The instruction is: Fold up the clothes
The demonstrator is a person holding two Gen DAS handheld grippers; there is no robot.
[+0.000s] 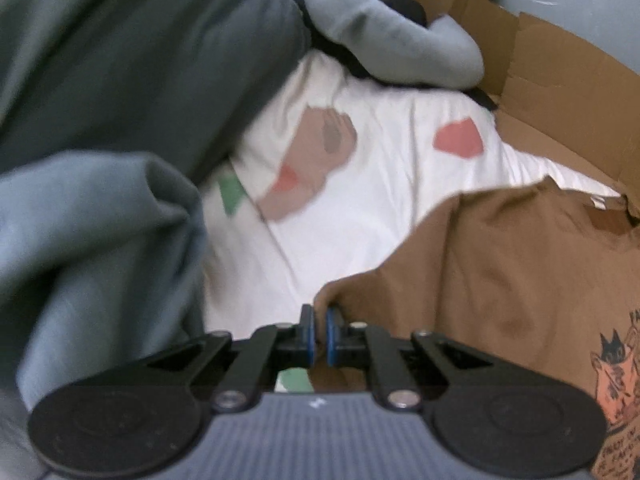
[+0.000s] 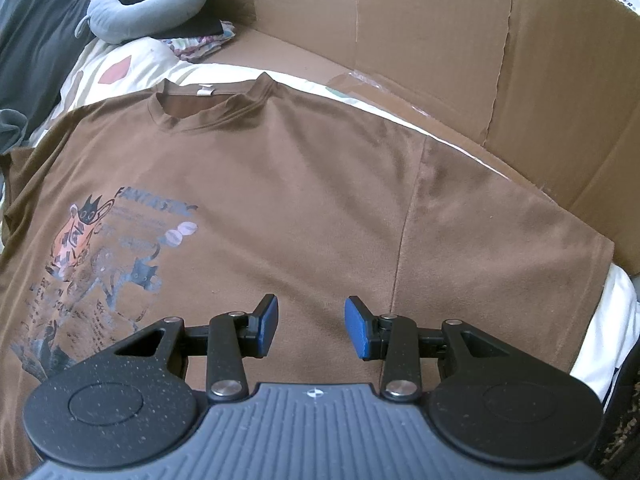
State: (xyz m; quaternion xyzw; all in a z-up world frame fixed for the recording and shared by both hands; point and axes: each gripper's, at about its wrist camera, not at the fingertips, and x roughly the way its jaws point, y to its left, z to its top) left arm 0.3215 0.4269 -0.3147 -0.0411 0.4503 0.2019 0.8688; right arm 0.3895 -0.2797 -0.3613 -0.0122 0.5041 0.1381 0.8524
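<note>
From the left wrist: left claw (image 1: 320,334) pinched shut on the edge of the brown shirt (image 1: 500,272), right at the corner where brown meets the white bed sheet (image 1: 360,208). Only a thin bit of cloth between the blue pads, so a quick tug could pull it free and drop the corner. Picture blurry here, so hard to tell how deep the bite goes. Big grey blanket (image 1: 104,220) bunched up just beside the claw on the left; could snag or get dragged along with the fold. Grey neck pillow (image 1: 392,40) further back, well apart, no trouble. Cardboard wall (image 1: 560,92) close on the right side. From the right wrist: right claw (image 2: 311,326) open, nothing in it, hanging above the shirt (image 2: 320,184) near the sleeve seam. Shirt lying flat on the bed, front side up, collar (image 2: 212,104) far from the camera, cat picture (image 2: 104,248) on the left. Cardboard wall (image 2: 440,40) standing just beside the far sleeve, so that sleeve could bump or catch there when lifted. With only one side held, likely a crooked fold or a bunched-up middle. Better with both sides gripped first.
</note>
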